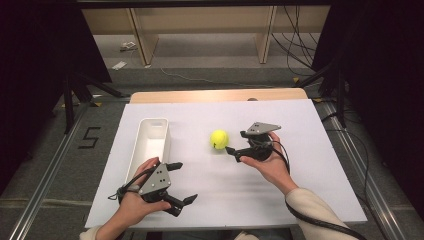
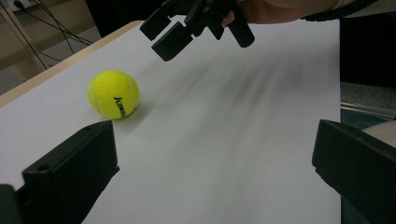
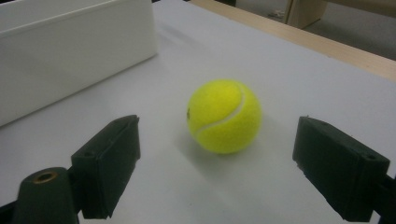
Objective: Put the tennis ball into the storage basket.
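A white sheet (image 1: 300, 165) covered the worktop, whose bare wooden edge (image 1: 215, 95) showed along the far side. On the sheet's left part lay a long white bin (image 1: 142, 152), open at the top, its long side running away from the person. Beyond the worktop stood pale wooden furniture legs (image 1: 142, 40) on a grey floor — black cables (image 1: 295, 45) trailed there at the right. A "5" (image 1: 90, 137) was marked on the floor to the left, beside a metal rail (image 1: 47, 185).

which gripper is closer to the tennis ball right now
Right. The right gripper sits just beside the tennis ball, jaws open toward it; the left gripper is farther back, near the white bin.
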`<state>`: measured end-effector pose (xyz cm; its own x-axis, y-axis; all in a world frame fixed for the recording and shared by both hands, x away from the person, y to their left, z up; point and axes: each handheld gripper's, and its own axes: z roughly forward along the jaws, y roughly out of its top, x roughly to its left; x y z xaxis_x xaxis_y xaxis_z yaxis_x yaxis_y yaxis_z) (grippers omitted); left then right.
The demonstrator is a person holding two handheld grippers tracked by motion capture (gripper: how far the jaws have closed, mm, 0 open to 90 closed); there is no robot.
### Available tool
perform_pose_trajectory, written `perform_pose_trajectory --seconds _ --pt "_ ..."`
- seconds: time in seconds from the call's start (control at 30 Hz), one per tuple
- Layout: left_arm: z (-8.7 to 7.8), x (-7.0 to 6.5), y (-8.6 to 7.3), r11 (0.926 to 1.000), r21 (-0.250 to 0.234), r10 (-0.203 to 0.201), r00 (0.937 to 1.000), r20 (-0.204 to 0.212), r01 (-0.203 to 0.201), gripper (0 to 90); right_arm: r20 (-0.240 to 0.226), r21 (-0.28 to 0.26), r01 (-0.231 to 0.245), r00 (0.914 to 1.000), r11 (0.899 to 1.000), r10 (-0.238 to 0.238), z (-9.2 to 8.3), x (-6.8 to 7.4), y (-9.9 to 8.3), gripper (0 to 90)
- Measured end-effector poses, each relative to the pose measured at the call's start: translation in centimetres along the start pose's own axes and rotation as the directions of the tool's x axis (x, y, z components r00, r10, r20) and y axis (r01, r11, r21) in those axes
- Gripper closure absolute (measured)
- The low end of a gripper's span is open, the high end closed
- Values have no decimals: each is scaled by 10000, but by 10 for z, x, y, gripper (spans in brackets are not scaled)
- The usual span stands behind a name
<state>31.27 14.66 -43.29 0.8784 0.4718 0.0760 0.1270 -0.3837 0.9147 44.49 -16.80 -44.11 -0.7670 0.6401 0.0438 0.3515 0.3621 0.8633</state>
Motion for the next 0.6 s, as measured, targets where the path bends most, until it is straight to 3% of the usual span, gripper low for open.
perform_pose_trajectory --seconds 0.6 --pt "-1 0 0 10000 -10 15 10000 -1 -15 0 105 448 -157 9998 9989 152 28 -5 3 156"
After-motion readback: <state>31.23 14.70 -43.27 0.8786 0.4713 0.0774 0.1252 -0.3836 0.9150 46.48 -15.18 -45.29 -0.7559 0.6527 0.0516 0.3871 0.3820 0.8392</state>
